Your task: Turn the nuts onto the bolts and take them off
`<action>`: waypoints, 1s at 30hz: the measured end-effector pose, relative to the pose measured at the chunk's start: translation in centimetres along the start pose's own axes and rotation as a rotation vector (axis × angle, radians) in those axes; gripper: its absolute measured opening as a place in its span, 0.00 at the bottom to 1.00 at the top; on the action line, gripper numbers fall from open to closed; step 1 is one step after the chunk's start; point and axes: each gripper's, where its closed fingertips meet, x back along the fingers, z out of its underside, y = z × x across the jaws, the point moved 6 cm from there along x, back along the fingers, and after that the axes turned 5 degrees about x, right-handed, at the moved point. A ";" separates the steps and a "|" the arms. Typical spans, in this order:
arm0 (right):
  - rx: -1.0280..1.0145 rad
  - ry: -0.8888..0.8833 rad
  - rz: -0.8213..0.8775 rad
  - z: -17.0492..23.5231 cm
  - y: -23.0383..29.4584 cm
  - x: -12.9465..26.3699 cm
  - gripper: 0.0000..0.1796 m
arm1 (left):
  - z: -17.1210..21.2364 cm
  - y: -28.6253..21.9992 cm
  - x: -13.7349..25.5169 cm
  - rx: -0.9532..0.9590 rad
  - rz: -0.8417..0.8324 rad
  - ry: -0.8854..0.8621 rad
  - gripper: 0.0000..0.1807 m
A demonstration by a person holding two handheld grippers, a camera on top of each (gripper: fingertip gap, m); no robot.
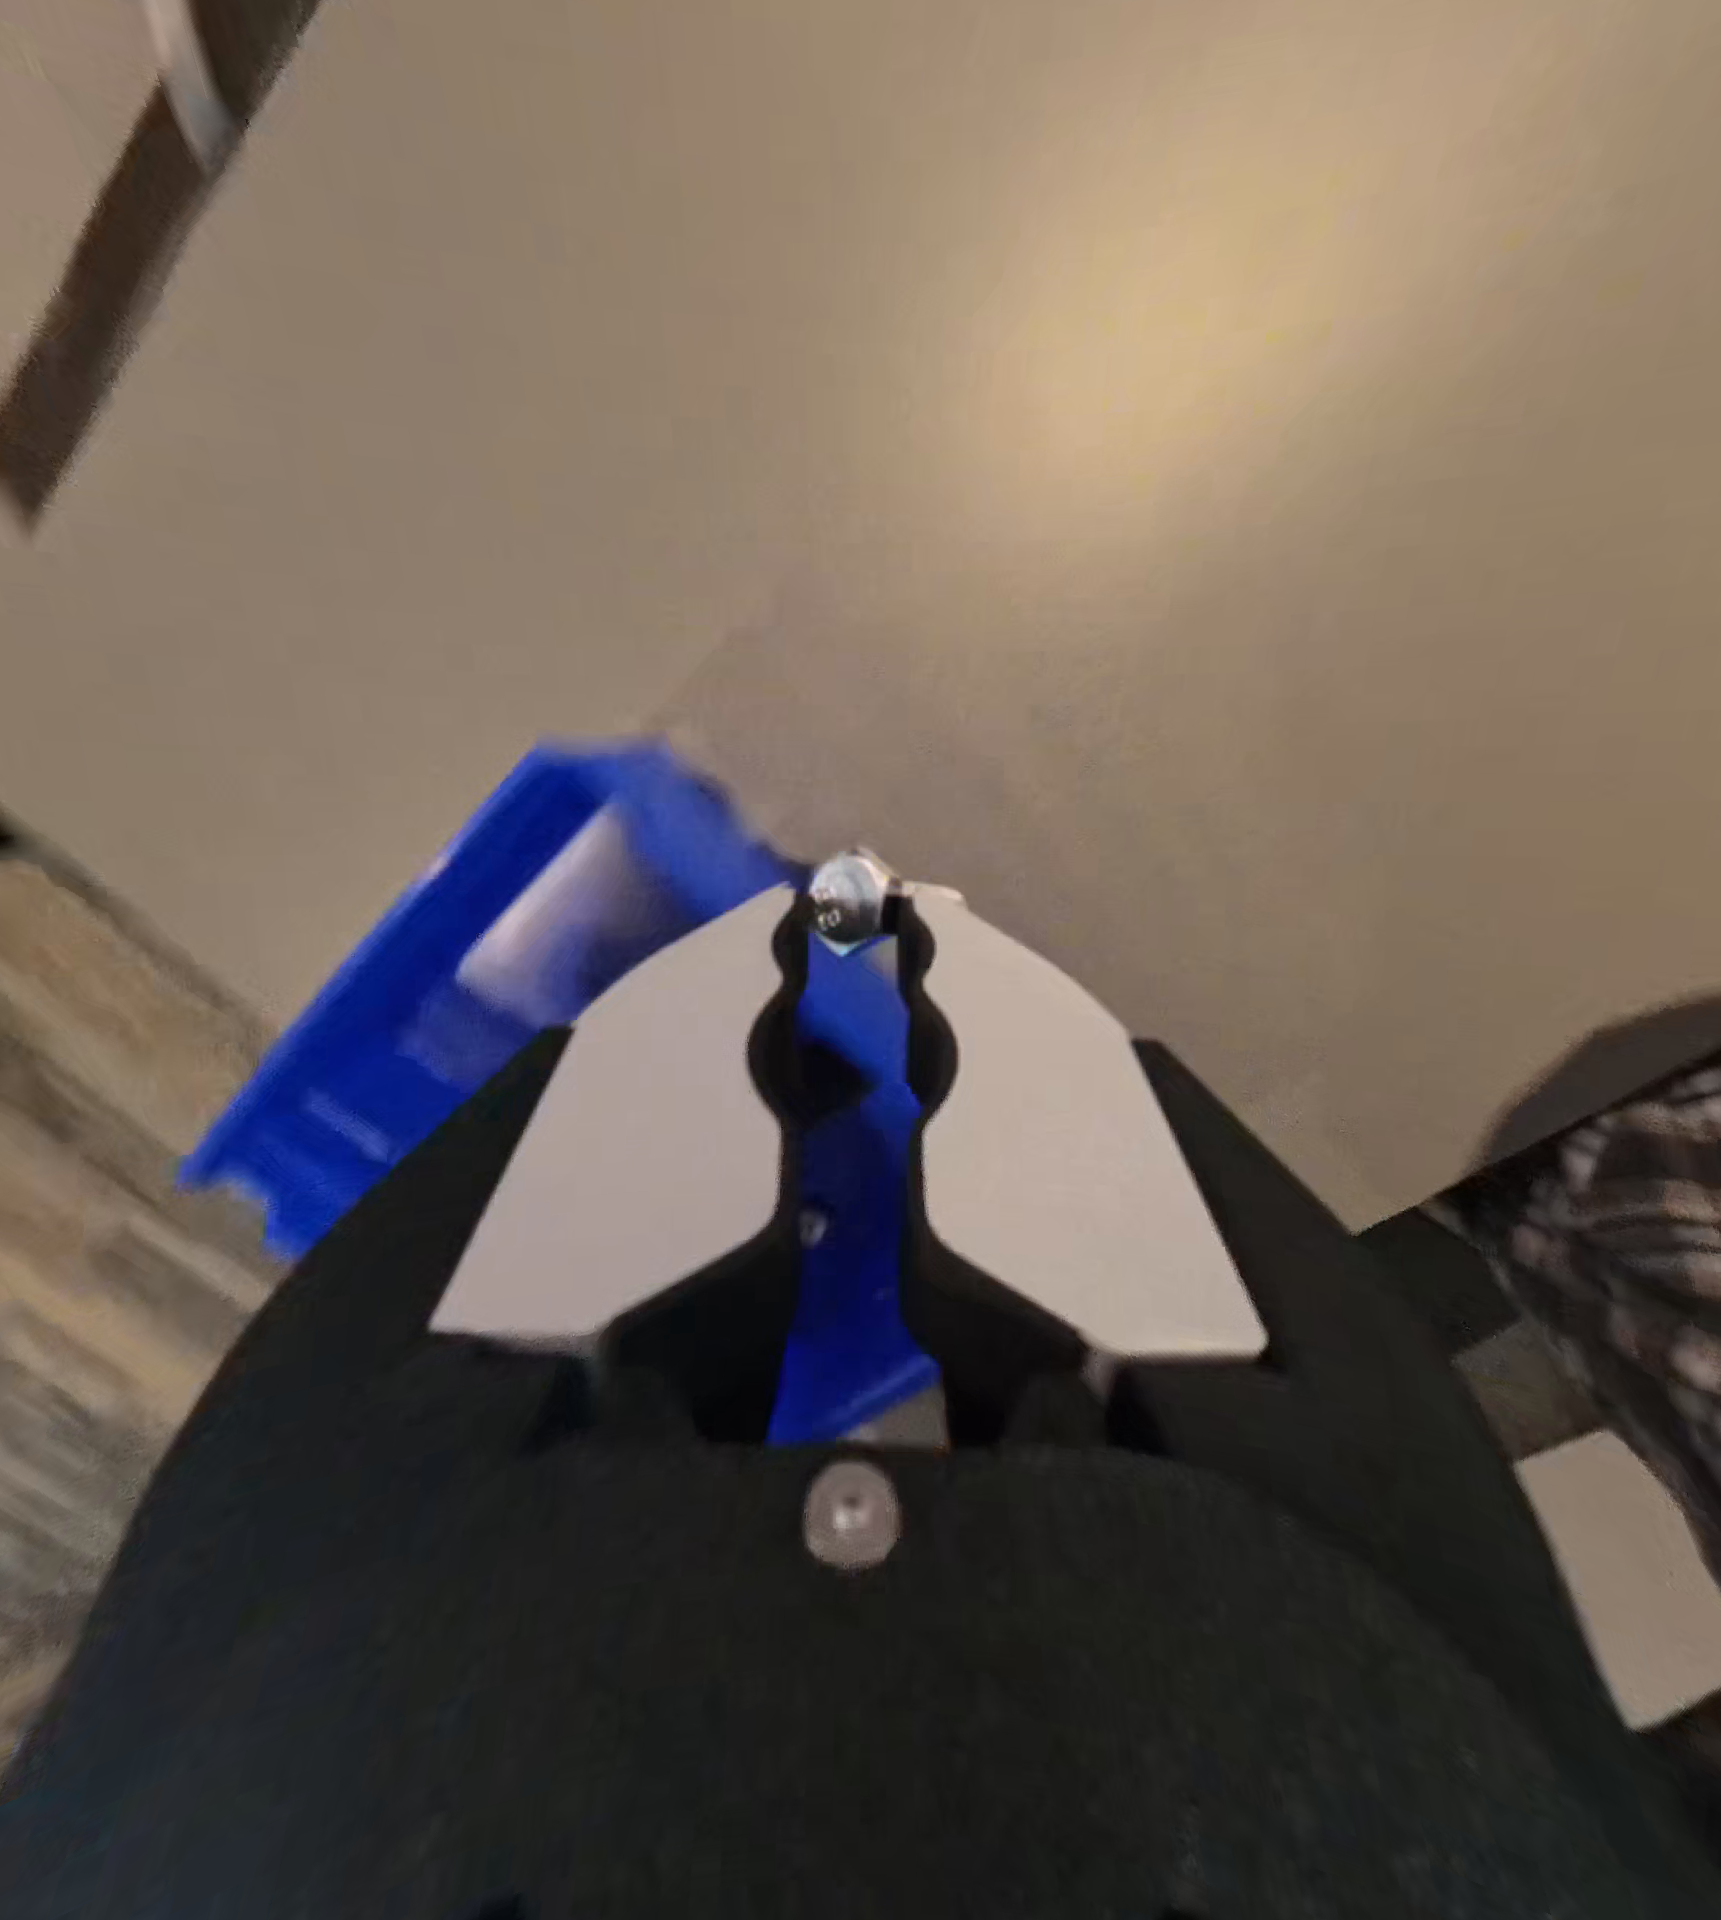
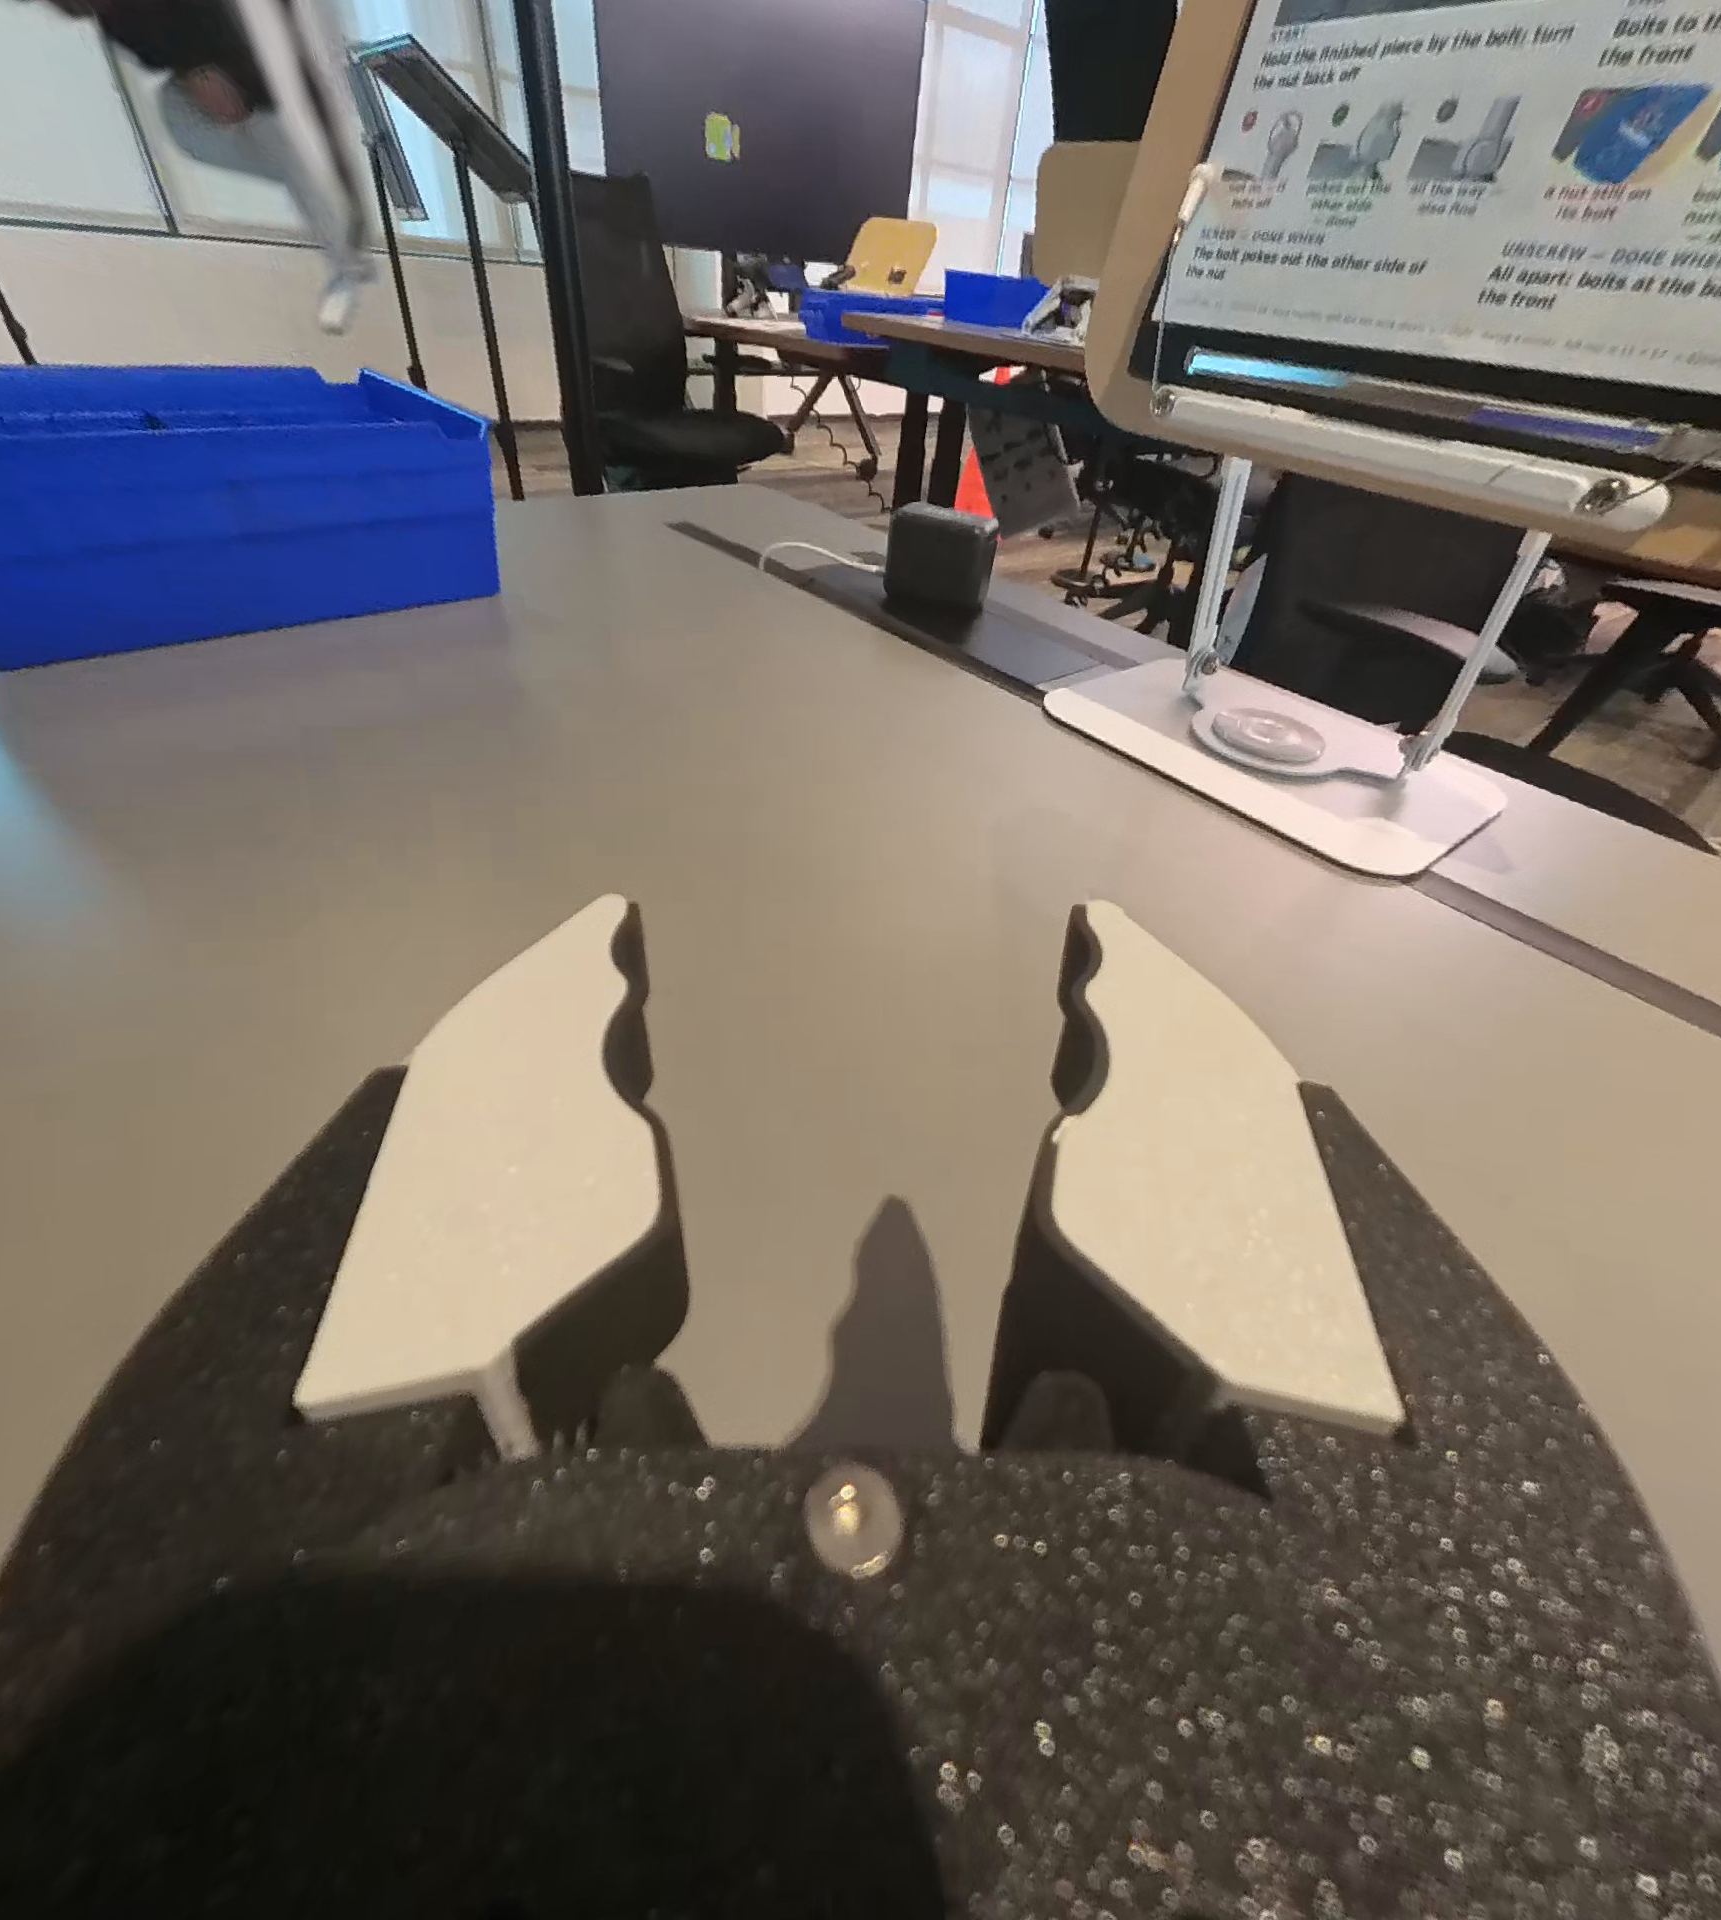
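My left gripper [image 1: 851, 920] is shut on a silver bolt [image 1: 843, 896], gripping it by the hex head at the fingertips and holding it above the table. Whether a nut sits on the bolt is hidden. The view is blurred by motion. A blue bin [image 1: 482, 987] lies just behind and left of the tips. My right gripper [image 2: 851, 925] is open and empty, low over the grey table [image 2: 731, 790]. The same blue bin [image 2: 201, 520] stands far left in the right wrist view, with the left gripper [image 2: 316, 156] a blur above it.
A tablet on a white stand [image 2: 1282, 748] stands at the right of the table. A black cube with a white cable [image 2: 939, 556] sits at the back by a cable slot. A person's plaid sleeve [image 1: 1666, 1247] is at the right. Office chairs and desks stand beyond. The gap from one gripper's tips to the other's is roughly 45 cm.
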 end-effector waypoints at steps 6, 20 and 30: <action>0.007 0.025 -0.026 0.4 0.6 0.0 0.42 | -9.7 -16.5 -5.1 -0.241 0.270 -0.140 0.08; 0.034 -0.013 -0.036 -0.7 1.3 0.9 0.42 | -11.2 -25.4 -17.6 -0.040 0.591 -0.080 0.07; 0.024 -0.020 -0.036 -0.6 1.1 1.0 0.43 | -11.4 -24.5 -16.3 -0.047 0.620 -0.196 0.14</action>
